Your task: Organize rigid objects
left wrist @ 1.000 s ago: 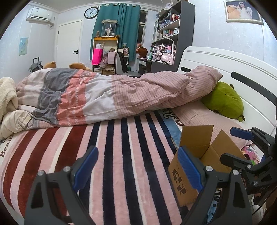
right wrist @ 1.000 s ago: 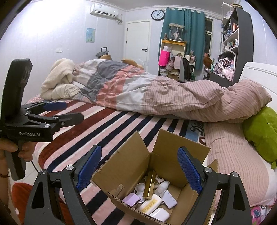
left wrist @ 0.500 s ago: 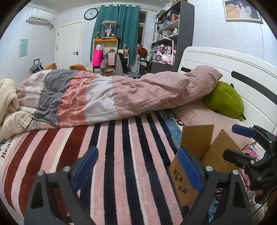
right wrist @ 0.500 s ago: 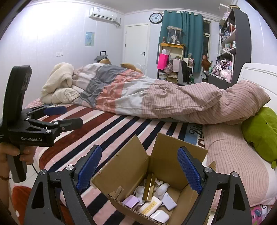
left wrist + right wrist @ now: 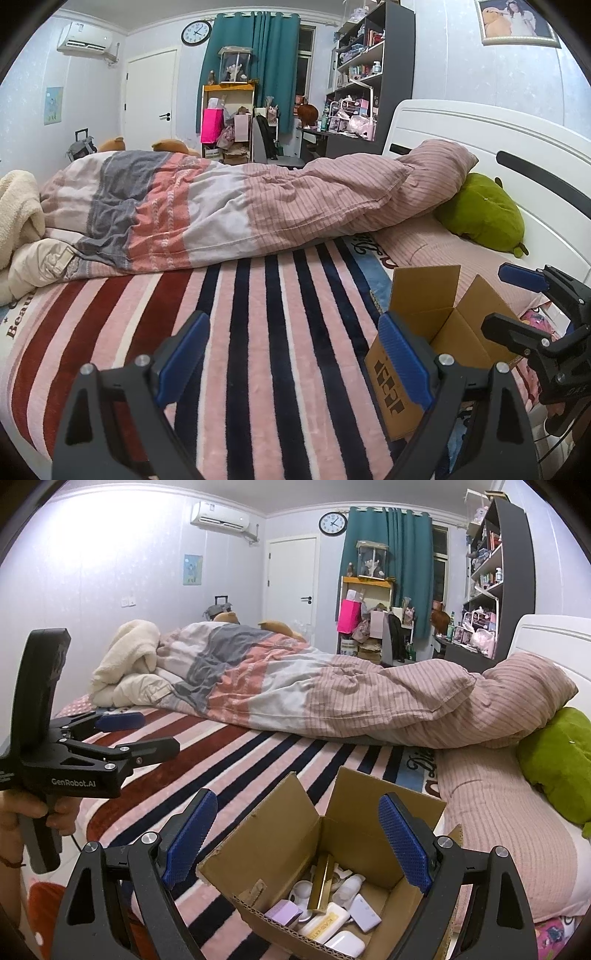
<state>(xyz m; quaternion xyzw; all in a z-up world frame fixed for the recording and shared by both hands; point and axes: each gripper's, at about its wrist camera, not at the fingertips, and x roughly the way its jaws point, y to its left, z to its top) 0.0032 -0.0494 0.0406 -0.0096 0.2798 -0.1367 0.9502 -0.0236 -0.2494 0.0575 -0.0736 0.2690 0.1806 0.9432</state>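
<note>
An open cardboard box (image 5: 280, 834) sits on the striped bedspread (image 5: 258, 332) at the bed's near edge. Inside lie several small rigid items: a gold bar-shaped case (image 5: 324, 882), a lilac box (image 5: 282, 912), white cases (image 5: 345, 943) and a cream bar (image 5: 325, 923). My right gripper (image 5: 297, 842) hovers over the box, open, nothing between its blue pads. My left gripper (image 5: 293, 362) is open over the bare stripes, left of the box (image 5: 436, 332). Each gripper shows in the other's view: the left gripper (image 5: 140, 731) at the left, the right gripper (image 5: 513, 302) at the right.
A rumpled striped duvet (image 5: 258, 199) lies across the bed's far half, with a cream blanket (image 5: 125, 657) at its left end. A green plush (image 5: 484, 214) rests against the white headboard (image 5: 480, 147). Shelves and a cluttered desk stand beyond.
</note>
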